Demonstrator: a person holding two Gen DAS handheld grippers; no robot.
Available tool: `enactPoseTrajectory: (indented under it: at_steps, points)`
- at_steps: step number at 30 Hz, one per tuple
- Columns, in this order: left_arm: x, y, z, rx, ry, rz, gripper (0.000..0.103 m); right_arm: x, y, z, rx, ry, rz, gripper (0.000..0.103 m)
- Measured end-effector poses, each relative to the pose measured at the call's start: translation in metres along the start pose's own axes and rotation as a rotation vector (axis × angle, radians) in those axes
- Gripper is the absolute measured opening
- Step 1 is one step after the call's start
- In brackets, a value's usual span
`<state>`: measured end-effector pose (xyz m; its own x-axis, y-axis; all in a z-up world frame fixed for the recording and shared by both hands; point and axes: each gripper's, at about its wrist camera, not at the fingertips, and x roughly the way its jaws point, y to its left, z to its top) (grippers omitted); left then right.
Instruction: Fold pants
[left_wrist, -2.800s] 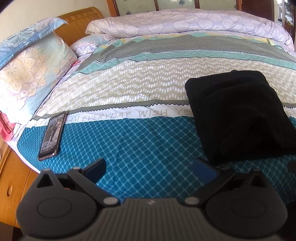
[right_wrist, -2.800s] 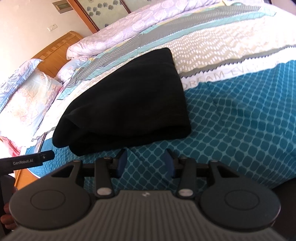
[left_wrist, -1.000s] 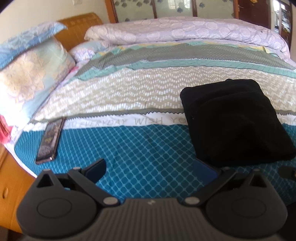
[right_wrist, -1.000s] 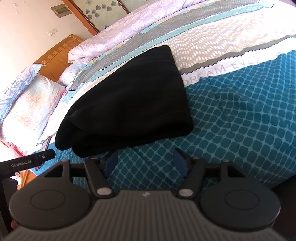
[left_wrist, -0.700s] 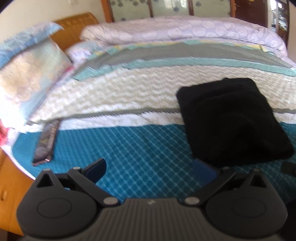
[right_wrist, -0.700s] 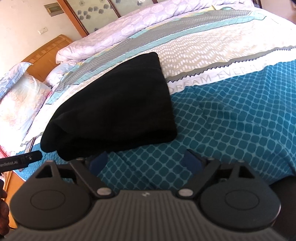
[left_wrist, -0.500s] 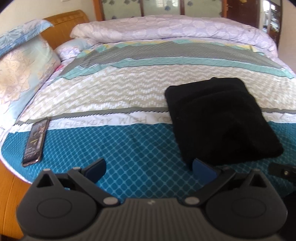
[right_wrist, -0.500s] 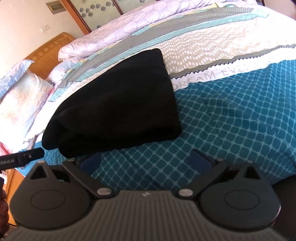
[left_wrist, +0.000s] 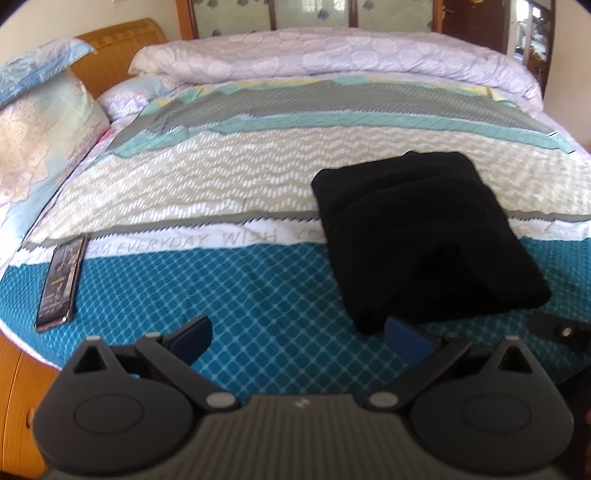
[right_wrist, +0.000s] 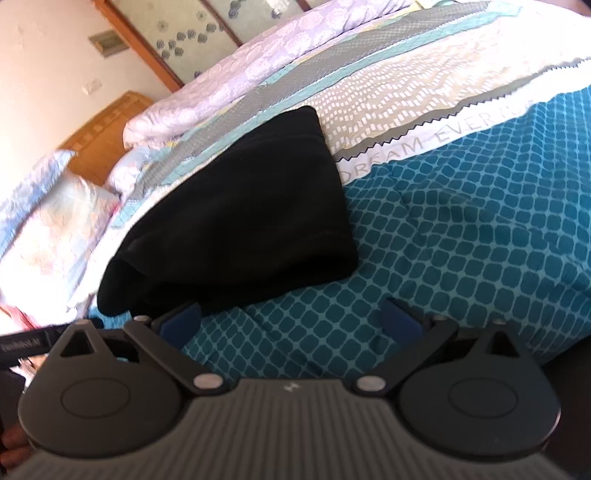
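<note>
Folded pants (left_wrist: 424, 236) lay near bed edge (left_wrist: 22, 347); both grippers (left_wrist: 299, 334) (right_wrist: 291, 319) gaped wide, empty, right's jaws just opened, over bare teal cover (left_wrist: 240, 288).

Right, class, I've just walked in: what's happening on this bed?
A person holds a claw in each hand over the bed. The black pants lie folded into a compact bundle on the bedspread. The left claw and right claw are open, gripping nothing. A phone lies near the bed's edge.
</note>
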<state>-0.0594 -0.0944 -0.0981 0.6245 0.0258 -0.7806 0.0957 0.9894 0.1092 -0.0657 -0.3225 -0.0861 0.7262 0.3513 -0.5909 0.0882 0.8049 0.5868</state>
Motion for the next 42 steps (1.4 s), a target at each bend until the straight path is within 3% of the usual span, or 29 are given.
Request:
enactPoseTrajectory:
  at_steps: [11,20,38,42]
  points:
    - [0.003,0.009,0.000,-0.022,0.014,0.075,0.103,-0.004,-0.005,0.001,0.032,-0.017,0.027,0.103]
    - [0.006,0.008,-0.001,-0.012,0.021,0.090,0.103,-0.008,-0.011,-0.001,0.067,-0.040,0.048,0.103]
    - [0.009,0.012,-0.002,-0.018,0.030,0.116,0.103,-0.005,-0.005,0.000,0.008,-0.022,0.018,0.103]
    - [0.010,0.013,-0.002,-0.020,0.032,0.118,0.103,-0.005,0.001,0.001,-0.046,-0.006,-0.013,0.093]
